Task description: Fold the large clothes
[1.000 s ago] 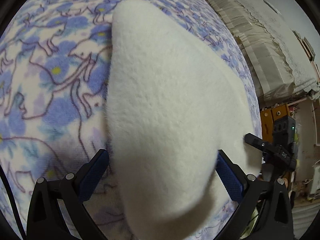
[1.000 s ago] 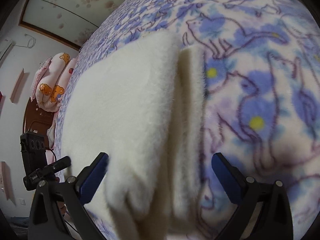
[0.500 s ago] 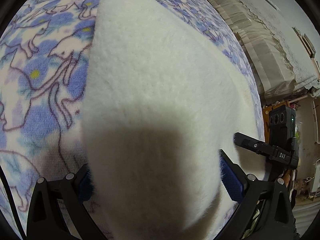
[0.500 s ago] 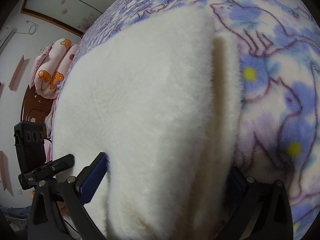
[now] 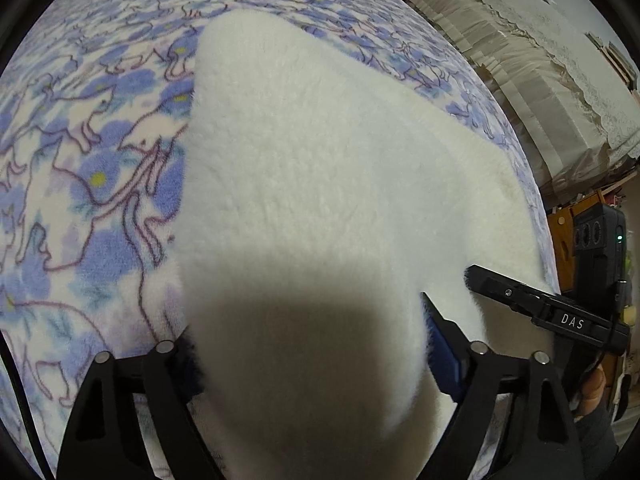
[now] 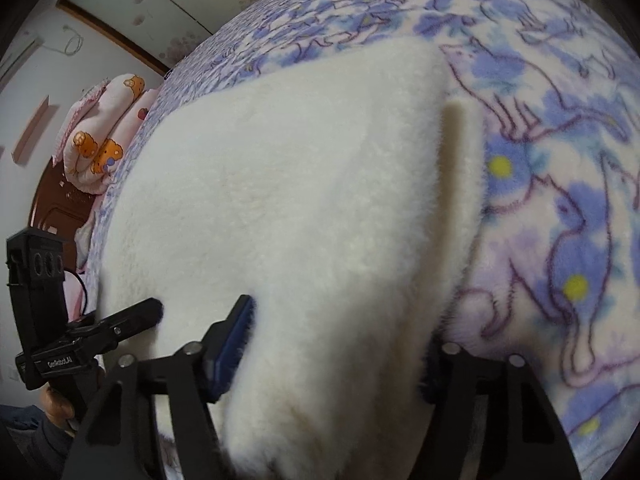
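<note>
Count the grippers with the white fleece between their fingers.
2. The left gripper and the right gripper straddle the near edge of the white fleece, side by side, over the floral blanket. Whether they are clamped is unclear.

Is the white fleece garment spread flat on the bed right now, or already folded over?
Partly folded. The white fleece garment shows a second layer edge beside its top panel in the right wrist view, lying on the floral blanket. How many folds: cannot tell.

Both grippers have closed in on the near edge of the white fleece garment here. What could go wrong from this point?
1. The white fleece garment bulges thickly between the left gripper fingers, so the pinch may catch only the top layer and slip.
2. In the right gripper view a separate folded strip lies beside the main panel; lifting may leave it behind and skew the fold.
3. The soft floral blanket underneath could get pinched too.
</note>
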Available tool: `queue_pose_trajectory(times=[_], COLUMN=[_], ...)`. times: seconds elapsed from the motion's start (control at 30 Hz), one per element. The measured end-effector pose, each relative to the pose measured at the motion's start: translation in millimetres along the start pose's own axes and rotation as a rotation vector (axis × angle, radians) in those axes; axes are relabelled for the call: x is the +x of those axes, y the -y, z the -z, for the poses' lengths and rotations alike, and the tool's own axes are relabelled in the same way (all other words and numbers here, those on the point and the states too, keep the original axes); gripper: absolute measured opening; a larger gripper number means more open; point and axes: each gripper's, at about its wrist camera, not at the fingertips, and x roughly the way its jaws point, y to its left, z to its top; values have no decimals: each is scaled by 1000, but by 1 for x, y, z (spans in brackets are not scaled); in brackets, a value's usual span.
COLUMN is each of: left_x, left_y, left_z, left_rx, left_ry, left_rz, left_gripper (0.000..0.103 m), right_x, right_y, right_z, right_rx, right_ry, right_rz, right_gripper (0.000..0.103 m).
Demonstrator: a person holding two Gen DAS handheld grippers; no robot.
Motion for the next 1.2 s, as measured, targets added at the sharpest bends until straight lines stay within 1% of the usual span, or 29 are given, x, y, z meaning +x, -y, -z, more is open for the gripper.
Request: queue_pose_trajectory(times=[0.07, 0.17, 0.27, 0.43, 0.53, 0.63, 0.9, 1.03, 1.2], left_x=[-7, -21, -37, -70, -89, -109, -167, -193, -221], left_y=[4, 13, 17, 3, -6, -24, -87, -119, -159], left_z=[1, 6, 12, 30, 41, 55, 83, 86, 72], left_rx=[13, 40, 67, 80, 81, 71, -12, -44, -68], left_ry=[18, 44, 59, 55, 52, 49, 60, 82, 114], left_rz=[-22, -65, -98, -118, -136, -148, -171, -200, -231], left_gripper=[75, 72, 71, 70, 70, 70, 69, 69, 69], right_x=[-7, -19, -28, -36, -35, -34, -23, -12, 4], right_y=[-12, -34, -53, -76, -93, -115, -182, -220, -263], right_z=[2, 6, 14, 33, 45, 54, 67, 65, 48], right_rx=[-31, -66, -80, -71, -75, -91, -156, -199, -235], right_ry=[16, 50, 71, 82, 69, 49, 7, -7, -9], right_rz=[32, 73, 81, 53, 33, 18, -33, -63, -99], right_gripper=[51, 46, 45, 44, 44, 44, 43, 43, 43])
